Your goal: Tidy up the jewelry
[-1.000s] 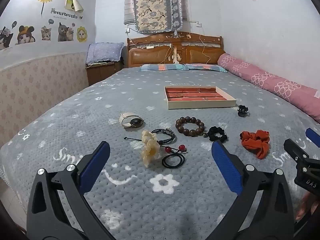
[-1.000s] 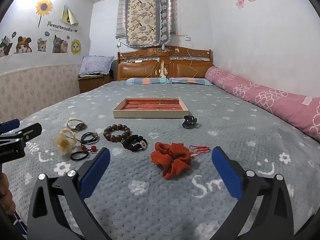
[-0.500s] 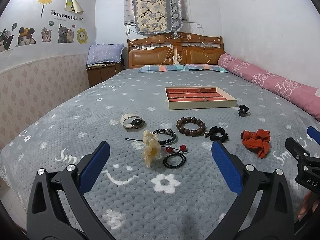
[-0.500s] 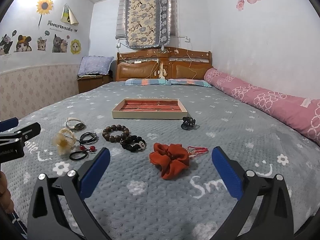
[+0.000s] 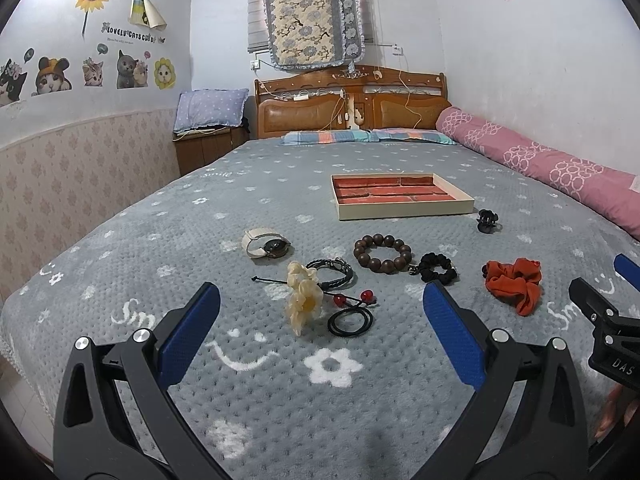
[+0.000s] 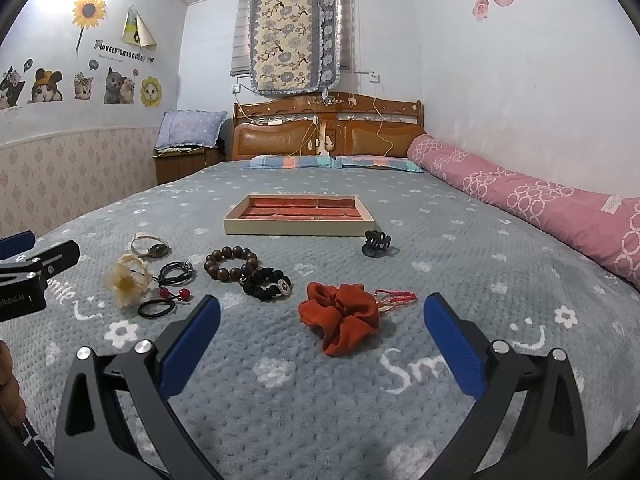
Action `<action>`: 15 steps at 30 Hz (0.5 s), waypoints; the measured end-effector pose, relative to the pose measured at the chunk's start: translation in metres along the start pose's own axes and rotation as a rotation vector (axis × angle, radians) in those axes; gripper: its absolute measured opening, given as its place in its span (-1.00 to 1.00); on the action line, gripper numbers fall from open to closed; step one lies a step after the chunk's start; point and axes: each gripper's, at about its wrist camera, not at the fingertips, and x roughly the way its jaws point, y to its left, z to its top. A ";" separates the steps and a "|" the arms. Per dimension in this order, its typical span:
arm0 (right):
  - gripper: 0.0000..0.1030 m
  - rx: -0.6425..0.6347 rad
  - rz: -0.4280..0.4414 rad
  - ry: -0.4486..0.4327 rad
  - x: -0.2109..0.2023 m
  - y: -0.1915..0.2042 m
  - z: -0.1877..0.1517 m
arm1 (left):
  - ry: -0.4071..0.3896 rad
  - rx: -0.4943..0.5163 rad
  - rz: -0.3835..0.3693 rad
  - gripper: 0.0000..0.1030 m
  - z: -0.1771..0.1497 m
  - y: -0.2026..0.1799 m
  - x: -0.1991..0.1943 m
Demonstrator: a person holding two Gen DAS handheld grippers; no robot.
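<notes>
Both grippers edge back a touch: left gripper (image 5: 320, 316) and right gripper (image 6: 322, 320) wide apart, empty; flat red-lined tray (image 6: 298, 227) behind the jewelry unfilled.

A home bedroom: a bed (image 6: 440, 248) under a grey fleece blanket, wooden headboard (image 6: 328, 128) at its far end, cat stickers (image 6: 80, 84) on the wall left of it.

"LOVELY CATS CLUB" wall sticker (image 5: 132, 36) at ten o'clock, "Smile" woven on the blanket (image 6: 416, 372) at five o'clock, "DAS" on the right gripper (image 5: 622, 368), "Robot.AI" on the left gripper (image 6: 16, 300)
</notes>
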 end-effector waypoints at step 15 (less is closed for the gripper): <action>0.93 -0.004 -0.001 -0.003 0.000 0.002 -0.004 | -0.002 0.000 0.001 0.91 0.001 0.001 -0.002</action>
